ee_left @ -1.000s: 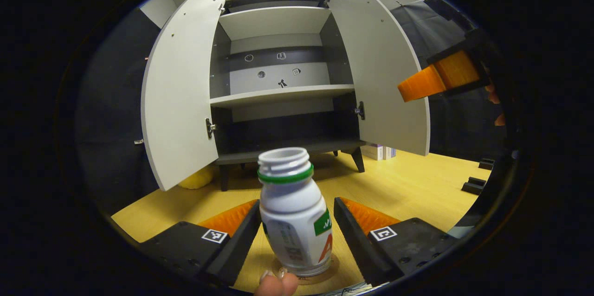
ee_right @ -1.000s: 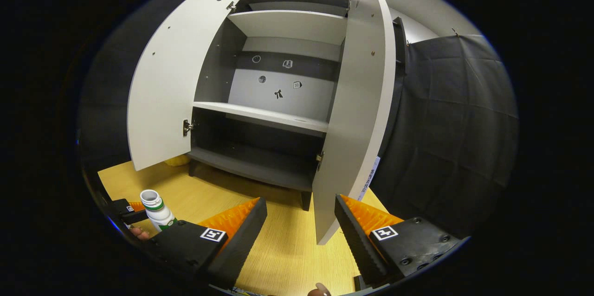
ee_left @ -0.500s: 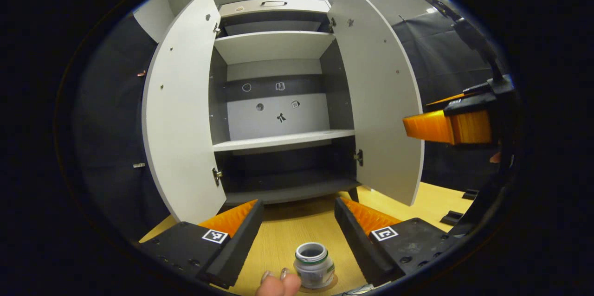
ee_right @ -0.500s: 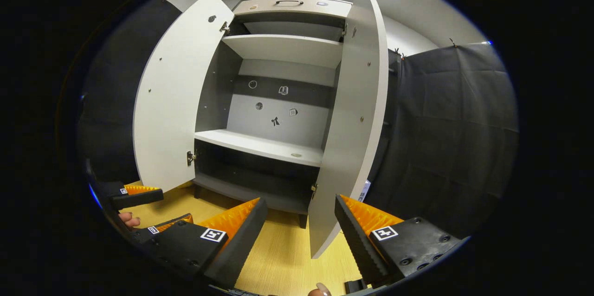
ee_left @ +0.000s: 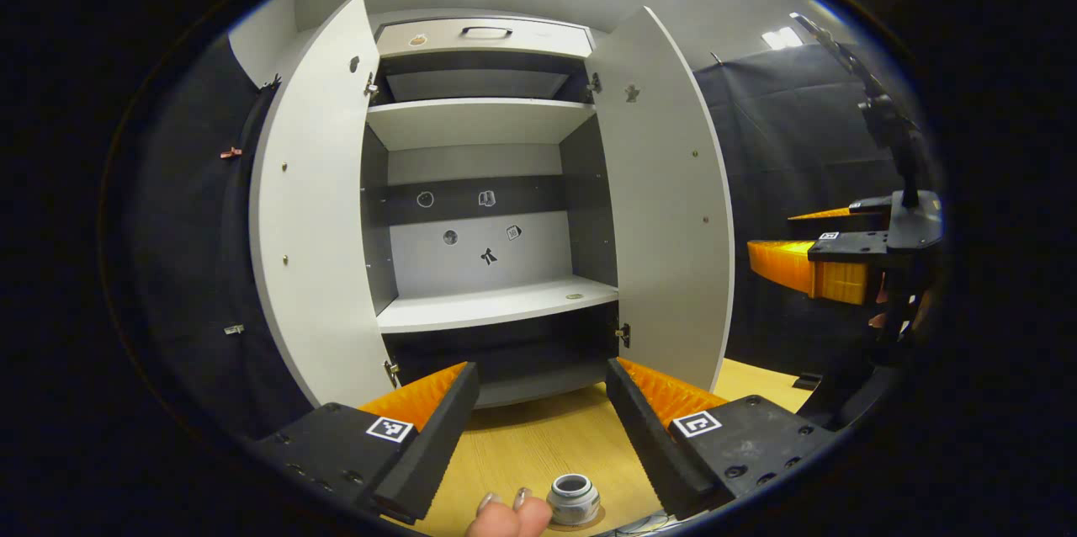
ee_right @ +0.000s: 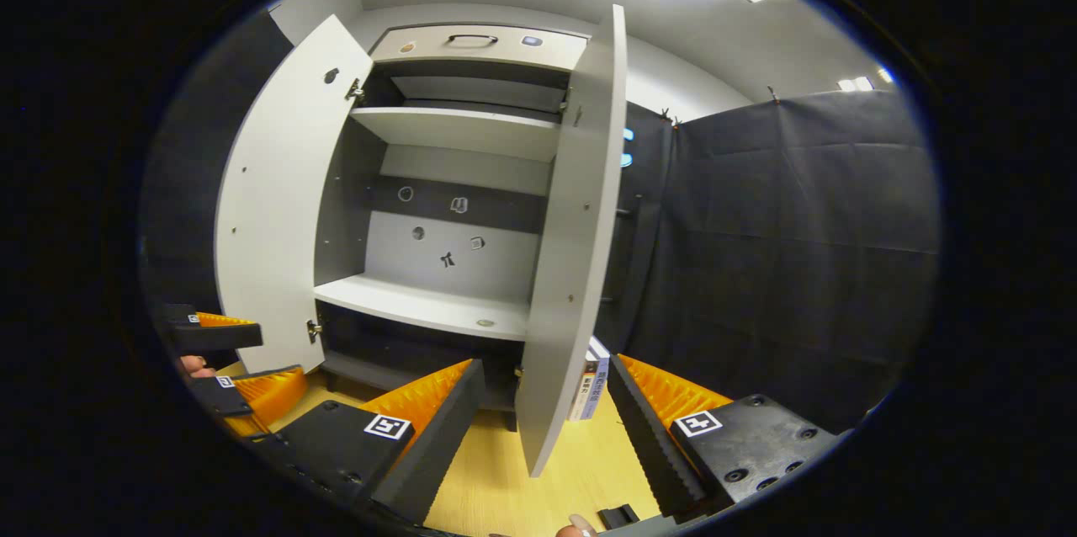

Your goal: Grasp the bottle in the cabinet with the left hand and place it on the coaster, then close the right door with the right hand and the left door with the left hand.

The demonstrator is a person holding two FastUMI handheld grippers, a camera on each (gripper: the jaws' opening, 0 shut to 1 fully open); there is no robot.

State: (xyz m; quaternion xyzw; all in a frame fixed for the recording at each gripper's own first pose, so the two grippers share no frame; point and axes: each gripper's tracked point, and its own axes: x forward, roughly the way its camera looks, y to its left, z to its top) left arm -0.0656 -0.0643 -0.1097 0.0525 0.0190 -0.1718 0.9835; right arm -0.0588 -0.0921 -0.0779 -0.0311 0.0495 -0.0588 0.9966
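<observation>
Since a second ago, the bottle [ee_left: 573, 499] is sitting far lower in the left gripper view, below and between the fingertips instead of standing tall between the fingers. It is resting upright on the coaster [ee_left: 580, 519], on the wooden table [ee_left: 538, 444], with nothing touching it. The left gripper [ee_left: 543, 377] is hanging above it with its fingers spread wide, gripping nothing. A fingertip [ee_left: 505, 516] of the person's hand is showing just left of the bottle.

Beyond the fingers, the cabinet [ee_left: 484, 209] is standing with both doors swung open. The right gripper [ee_right: 545, 373] is also holding its fingers wide apart, empty, and the lower edge of the right door [ee_right: 572, 242] is hanging between them, though contact cannot be judged. The left door [ee_right: 269, 209] is standing open beyond the left finger.
</observation>
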